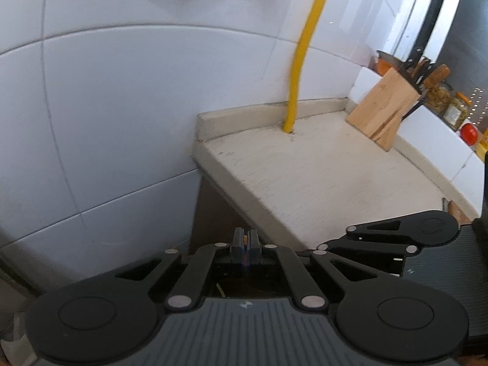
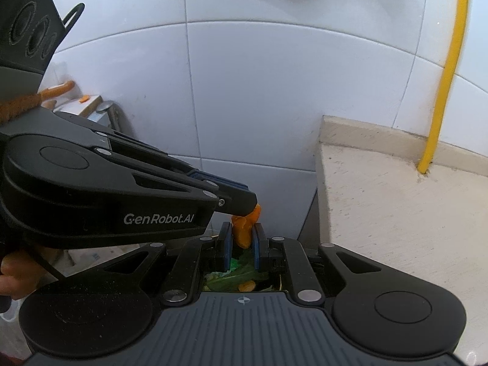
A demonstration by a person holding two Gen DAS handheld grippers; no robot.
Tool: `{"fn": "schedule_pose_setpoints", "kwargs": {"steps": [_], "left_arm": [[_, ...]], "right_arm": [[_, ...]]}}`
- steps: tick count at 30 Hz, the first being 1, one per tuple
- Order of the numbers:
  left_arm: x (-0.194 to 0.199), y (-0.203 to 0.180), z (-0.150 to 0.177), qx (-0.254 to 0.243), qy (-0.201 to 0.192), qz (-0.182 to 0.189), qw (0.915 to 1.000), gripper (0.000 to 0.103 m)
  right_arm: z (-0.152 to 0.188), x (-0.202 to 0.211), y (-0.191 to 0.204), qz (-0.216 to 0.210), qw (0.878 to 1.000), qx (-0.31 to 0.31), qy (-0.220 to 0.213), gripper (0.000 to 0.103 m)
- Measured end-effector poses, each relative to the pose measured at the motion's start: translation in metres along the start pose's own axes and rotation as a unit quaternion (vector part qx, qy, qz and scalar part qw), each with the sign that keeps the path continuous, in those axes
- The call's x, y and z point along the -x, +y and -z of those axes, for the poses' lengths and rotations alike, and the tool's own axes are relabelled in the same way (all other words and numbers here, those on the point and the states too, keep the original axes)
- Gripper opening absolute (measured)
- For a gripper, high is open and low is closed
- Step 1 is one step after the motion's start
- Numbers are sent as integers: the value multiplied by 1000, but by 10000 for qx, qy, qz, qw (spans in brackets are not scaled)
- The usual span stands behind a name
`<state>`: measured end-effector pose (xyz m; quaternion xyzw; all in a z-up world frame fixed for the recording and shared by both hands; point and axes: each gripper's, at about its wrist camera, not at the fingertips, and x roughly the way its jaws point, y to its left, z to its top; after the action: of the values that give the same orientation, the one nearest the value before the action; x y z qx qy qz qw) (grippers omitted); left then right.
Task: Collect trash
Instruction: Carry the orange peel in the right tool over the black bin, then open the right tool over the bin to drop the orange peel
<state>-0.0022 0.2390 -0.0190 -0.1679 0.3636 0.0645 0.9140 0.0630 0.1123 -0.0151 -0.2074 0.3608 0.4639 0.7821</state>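
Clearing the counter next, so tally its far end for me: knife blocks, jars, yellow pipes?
Knife block: 1
Jars: 2
Yellow pipe: 1
Total: 4

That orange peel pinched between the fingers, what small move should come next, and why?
Probably open the right gripper and let the orange peel drop. Its fingers clamp the peel directly above the bin, where green leaves and another orange scrap already lie. The left gripper, shut on a thin orange sliver, touches the same peel from above, so it may need to release too.
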Motion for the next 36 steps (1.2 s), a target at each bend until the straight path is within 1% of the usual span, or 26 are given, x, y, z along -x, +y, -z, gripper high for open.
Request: {"fn": "schedule_pose_setpoints", "kwargs": {"steps": [5,9,11,13,14,17,22,23,25,27,28,29,31,33,35,36], "left_arm": [[-14,20,4,150,201,-231,9994,0],[-29,34,7,242,360,-522,9977,0],[-35,43,8,293,441,-625,9966,0],[-40,50,11,348,507,-712,9956,0],[-42,53,12,372,531,-740,9951,0],[-48,59,15,443,623,-782,9940,1],[-47,65,19,513,661,-835,9930,5],[-46,65,19,516,657,-811,9932,6],[-42,64,20,503,625,-813,9935,13],[-36,60,19,437,521,-882,9938,26],[-33,58,18,403,463,-902,9940,28],[-28,55,18,365,387,-934,9942,29],[-21,51,16,364,285,-969,9942,33],[-9,49,17,468,174,-951,9942,40],[-1,46,17,522,52,-966,9939,43],[3,45,18,561,-5,-1012,9933,46]], "right_arm": [[1,-19,6,-12,9999,-16,135,18],[3,-40,12,-44,9996,35,280,18],[5,-51,14,-31,9992,46,393,23],[8,-61,15,-19,9989,22,465,24],[10,-66,14,6,9987,12,513,28],[17,-78,10,66,9980,-102,621,32],[27,-95,1,159,9964,-395,731,33],[29,-97,-1,187,9960,-480,731,34],[32,-97,-5,219,9950,-652,720,34],[35,-90,-8,291,9937,-851,669,34],[35,-84,-8,346,9931,-929,621,37],[35,-77,-8,448,9923,-1007,558,45],[35,-61,-8,679,9903,-1139,419,53],[33,-43,-9,796,9880,-1303,256,53],[30,-30,-13,855,9851,-1486,128,61],[28,-23,-13,896,9837,-1555,51,63]]}}
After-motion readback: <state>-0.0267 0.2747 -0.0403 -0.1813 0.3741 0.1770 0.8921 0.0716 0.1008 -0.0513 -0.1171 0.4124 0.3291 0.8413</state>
